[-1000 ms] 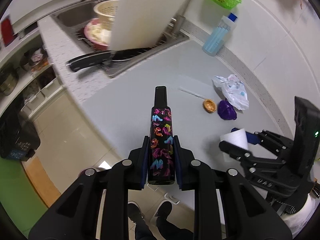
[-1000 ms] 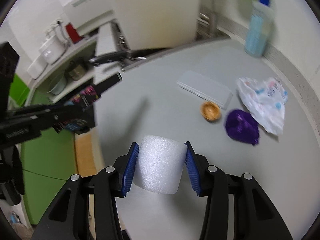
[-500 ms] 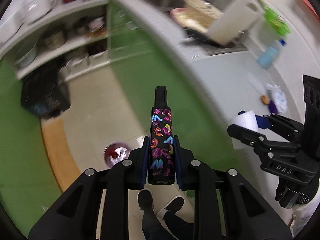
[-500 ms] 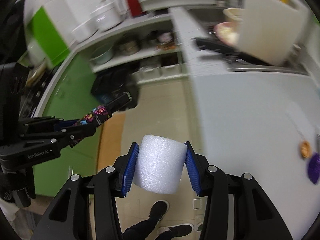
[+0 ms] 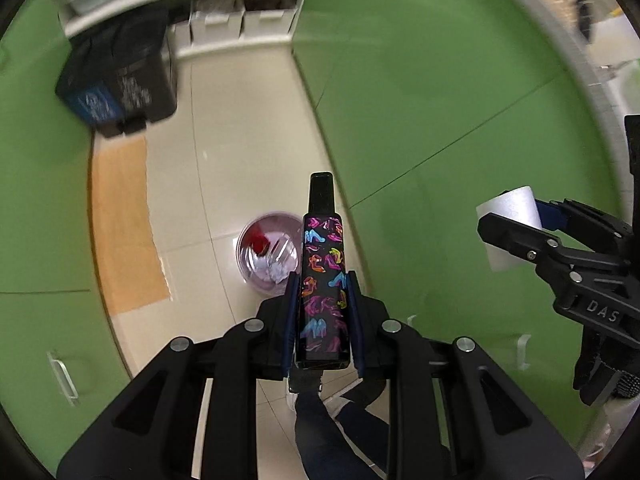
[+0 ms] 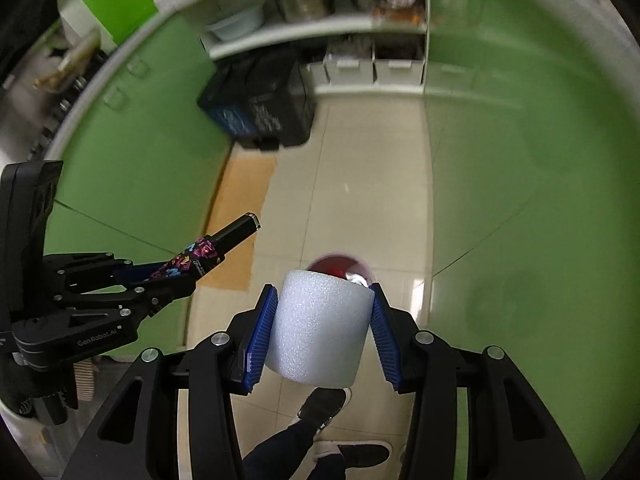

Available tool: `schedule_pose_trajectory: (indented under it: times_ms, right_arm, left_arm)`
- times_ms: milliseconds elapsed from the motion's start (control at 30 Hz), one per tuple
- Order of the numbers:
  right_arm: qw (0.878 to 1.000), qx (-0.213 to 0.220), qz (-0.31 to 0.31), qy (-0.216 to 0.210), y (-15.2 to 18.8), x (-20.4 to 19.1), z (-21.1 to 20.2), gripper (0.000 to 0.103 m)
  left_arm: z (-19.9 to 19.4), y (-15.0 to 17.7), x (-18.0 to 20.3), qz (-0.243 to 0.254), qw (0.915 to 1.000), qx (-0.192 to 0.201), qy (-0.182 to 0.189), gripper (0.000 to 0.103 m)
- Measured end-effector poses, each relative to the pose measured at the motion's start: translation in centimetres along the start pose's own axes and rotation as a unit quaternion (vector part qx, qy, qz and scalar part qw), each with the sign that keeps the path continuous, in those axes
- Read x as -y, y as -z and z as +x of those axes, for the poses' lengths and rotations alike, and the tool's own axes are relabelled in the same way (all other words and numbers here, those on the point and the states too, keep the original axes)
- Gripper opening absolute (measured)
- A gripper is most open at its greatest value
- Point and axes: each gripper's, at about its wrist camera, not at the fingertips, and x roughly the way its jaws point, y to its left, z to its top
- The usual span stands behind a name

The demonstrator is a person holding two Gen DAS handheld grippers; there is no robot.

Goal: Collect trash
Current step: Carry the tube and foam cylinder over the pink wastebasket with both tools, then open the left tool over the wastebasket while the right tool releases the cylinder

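My left gripper (image 5: 322,292) is shut on a slim black box with colourful shoe prints (image 5: 323,280); it also shows in the right wrist view (image 6: 196,258). My right gripper (image 6: 322,324) is shut on a white foam cylinder (image 6: 320,328), seen in the left wrist view too (image 5: 510,216). Both are held in the air above the floor. A small round trash bin (image 5: 266,254) with red and white scraps inside stands on the floor below, just left of the box tip. In the right wrist view the bin (image 6: 340,266) is mostly hidden behind the foam.
Green cabinet doors (image 5: 420,100) rise to the right and left (image 5: 36,200). A black bag (image 5: 116,84) sits on the floor by open shelves (image 6: 320,28). An orange mat (image 5: 120,220) lies on the beige tiles. The person's feet (image 6: 324,404) are below.
Both grippers have swung away from the countertop and down toward the floor, keeping their loads. The trash bin is now nearer and larger below them.
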Motion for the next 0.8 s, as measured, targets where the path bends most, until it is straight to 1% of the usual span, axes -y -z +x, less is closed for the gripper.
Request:
schedule_pose_trajectory:
  times_ms: [100,200,333,467,500,533,567,600,700,800]
  right_arm:
    - [1.0,-0.015,0.0,-0.001,0.2,0.3,5.5,0.045]
    - [1.0,-0.028,0.002,-0.001,0.5,0.7,10.5,0.045]
    - [0.999,-0.043,0.005,0.001,1.3,1.7,15.7,0.045]
    - [0.998,-0.057,0.006,0.002,2.3,2.6,18.8,0.045]
    - [0.998,-0.06,0.007,0.003,2.5,2.8,19.5,0.045]
    - [0.998,-0.063,0.008,0.002,2.7,3.1,20.2,0.045]
    - [0.998,-0.066,0.009,0.002,2.8,3.3,20.7,0.045]
    - [0.998,-0.069,0.01,0.001,2.8,3.3,21.3,0.045]
    - [0.997,-0.073,0.006,-0.001,3.0,3.1,22.5,0.045]
    - [0.997,-0.074,0.001,-0.006,2.9,2.6,23.5,0.045]
  left_arm:
    - [6.4,0.2,-2.9,-0.011,0.9998,-0.017,0.007,0.022]
    - [11.8,0.2,-4.8,-0.017,0.9994,-0.029,0.01,0.022]
    - [17.5,0.3,-6.8,-0.025,0.9987,-0.041,0.016,0.022]
    - [21.5,0.9,-7.9,-0.033,0.9982,-0.046,0.019,0.023]
    - [21.9,0.9,-8.2,-0.033,0.9983,-0.044,0.018,0.027]
    - [22.5,1.0,-8.4,-0.036,0.9983,-0.043,0.017,0.036]
    - [22.9,1.0,-8.7,-0.039,0.9982,-0.042,0.018,0.069]
    - [23.2,1.1,-9.1,-0.042,0.9982,-0.038,0.021,0.093]
    - [23.5,1.2,-9.6,-0.045,0.9983,-0.034,0.017,0.1]
    - [23.4,1.2,-10.6,-0.054,0.998,-0.032,0.008,0.1]
